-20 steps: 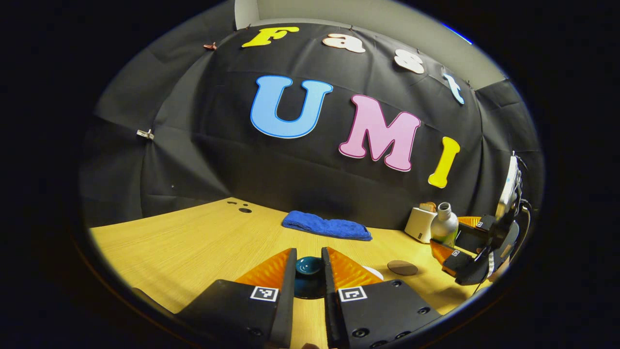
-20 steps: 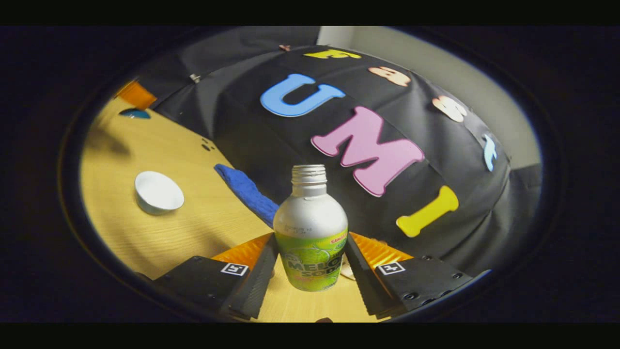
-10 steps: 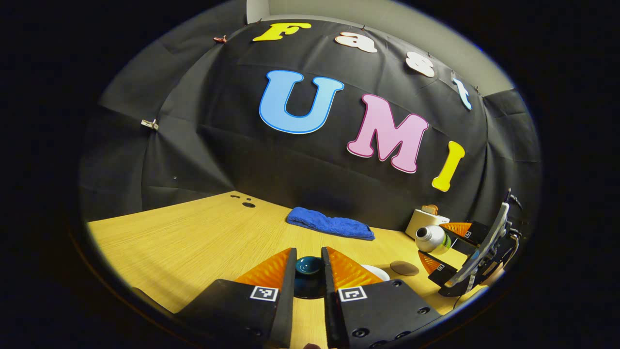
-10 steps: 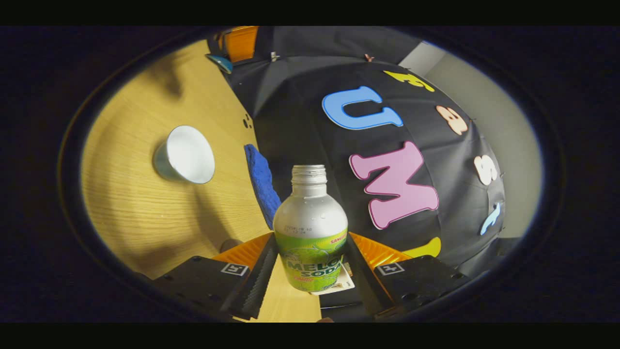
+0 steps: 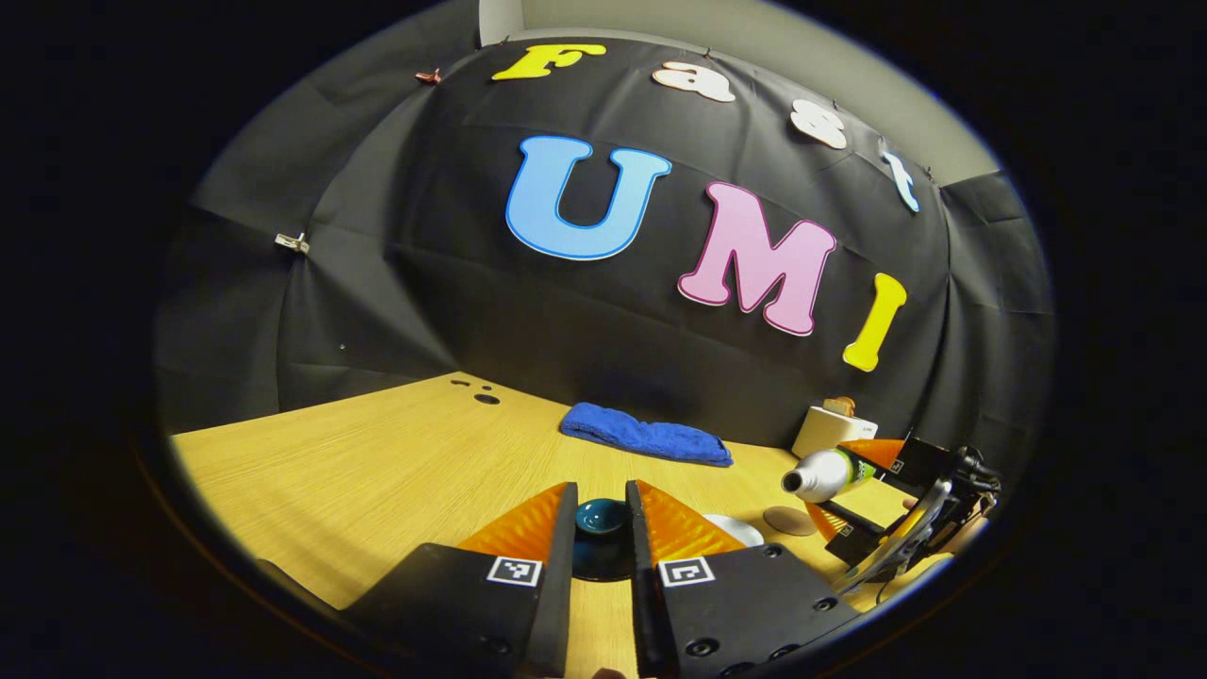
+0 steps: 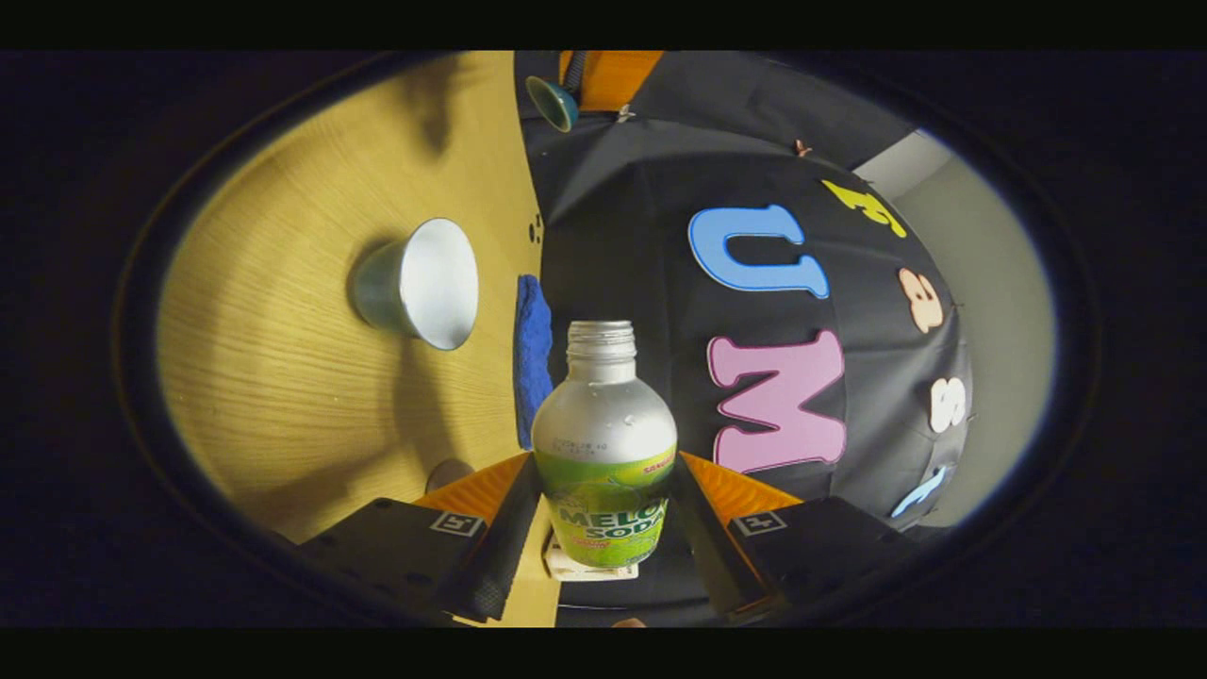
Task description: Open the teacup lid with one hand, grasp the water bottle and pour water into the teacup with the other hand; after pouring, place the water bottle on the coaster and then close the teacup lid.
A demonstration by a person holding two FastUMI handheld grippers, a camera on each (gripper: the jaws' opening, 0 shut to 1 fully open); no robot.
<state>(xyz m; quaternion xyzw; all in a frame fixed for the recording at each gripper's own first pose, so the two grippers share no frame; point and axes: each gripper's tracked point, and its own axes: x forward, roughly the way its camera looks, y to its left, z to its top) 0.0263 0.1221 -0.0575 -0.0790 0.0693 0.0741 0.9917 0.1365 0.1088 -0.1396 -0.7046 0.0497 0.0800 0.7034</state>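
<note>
In the left gripper view, the left gripper (image 5: 602,528) pinches the dark teal teacup lid (image 5: 602,517) by its knob between both fingers above the wooden worktop (image 5: 377,462); right of the lid lie the white teacup (image 5: 734,528) rim and the round coaster (image 5: 788,520), and beyond the coaster the right gripper (image 5: 853,490) holds the water bottle (image 5: 822,473) tipped nearly flat, its mouth toward the teacup, with a blue towel (image 5: 647,436) behind. In the right gripper view, the right gripper (image 6: 603,514) is clamped on the water bottle (image 6: 603,453), both fingers pressing its sides; the open teacup (image 6: 420,283) stands on the worktop (image 6: 283,396) up and left of the bottle's neck, the blue towel (image 6: 531,354) lies between them, and the coaster (image 6: 449,473) edge shows just beside the left-hand finger.
</note>
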